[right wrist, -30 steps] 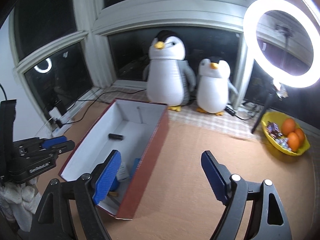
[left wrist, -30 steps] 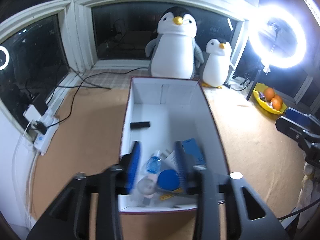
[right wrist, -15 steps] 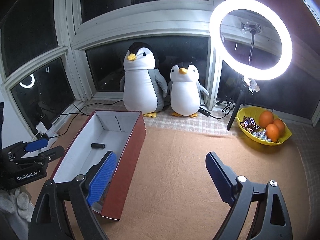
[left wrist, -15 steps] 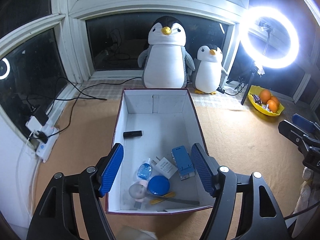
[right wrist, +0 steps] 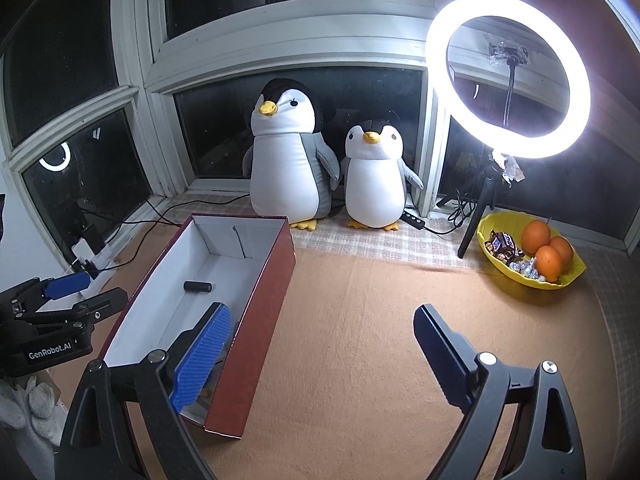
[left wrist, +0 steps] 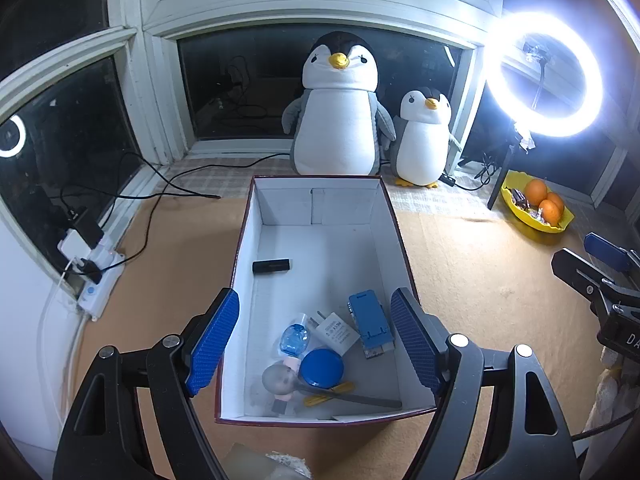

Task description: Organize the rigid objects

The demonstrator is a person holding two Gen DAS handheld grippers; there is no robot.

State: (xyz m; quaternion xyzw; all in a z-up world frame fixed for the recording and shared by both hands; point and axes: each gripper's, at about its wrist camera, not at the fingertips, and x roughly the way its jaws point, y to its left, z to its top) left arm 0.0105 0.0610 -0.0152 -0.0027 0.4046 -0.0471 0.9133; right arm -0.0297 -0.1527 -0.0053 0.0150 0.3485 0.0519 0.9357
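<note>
penguins (left wrist: pixel 338 108) behind box (left wrist: pixel 320 200), bowl (left wrist: pixel 536 216) right

Looking like a home room at night, set up for filming by a bay window (right wrist: pixel 280 40). Showing two plush penguins (right wrist: pixel 288 160), a lit ring light (right wrist: pixel 508 76), a fruit bowl (right wrist: pixel 532 260) and a power strip (left wrist: pixel 96 276).

The left claw (left wrist: pixel 314 340) has just opened wide and lifted clear above the box (left wrist: pixel 244 240); nothing sits between its pads.

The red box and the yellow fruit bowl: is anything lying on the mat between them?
No. In the right wrist view the stretch of orange mat between the red box and the yellow fruit bowl is bare.
</note>
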